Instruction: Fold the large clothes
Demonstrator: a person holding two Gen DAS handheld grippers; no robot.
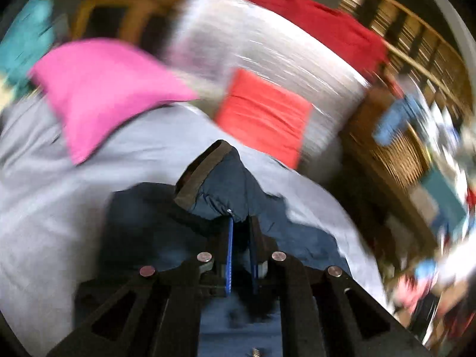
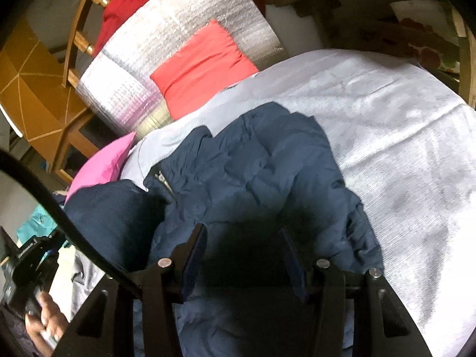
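Left wrist view: my left tool [image 1: 240,223] has its blue pads nearly together, pinching a fold of the navy puffer jacket [image 1: 226,196] near its brown-lined collar. The view is motion-blurred. The jacket's pinched part appears lifted off the grey bedsheet [image 1: 59,178], on the near side of the pink pillow [image 1: 98,89] and the orange cushion [image 1: 261,113].

Right wrist view: my right tool [image 2: 247,255] stands wide open and holds nothing, poised low over the jacket [image 2: 253,172]; whether it touches the fabric I cannot tell. The jacket lies bunched on the bedsheet [image 2: 401,148], just nearer than the orange cushion [image 2: 202,68], zip showing.

Step in hand, by my judgement: gathering and spreading the jacket before the first fold. The next move calls for my right tool to close on a second edge, well apart from the left grip.
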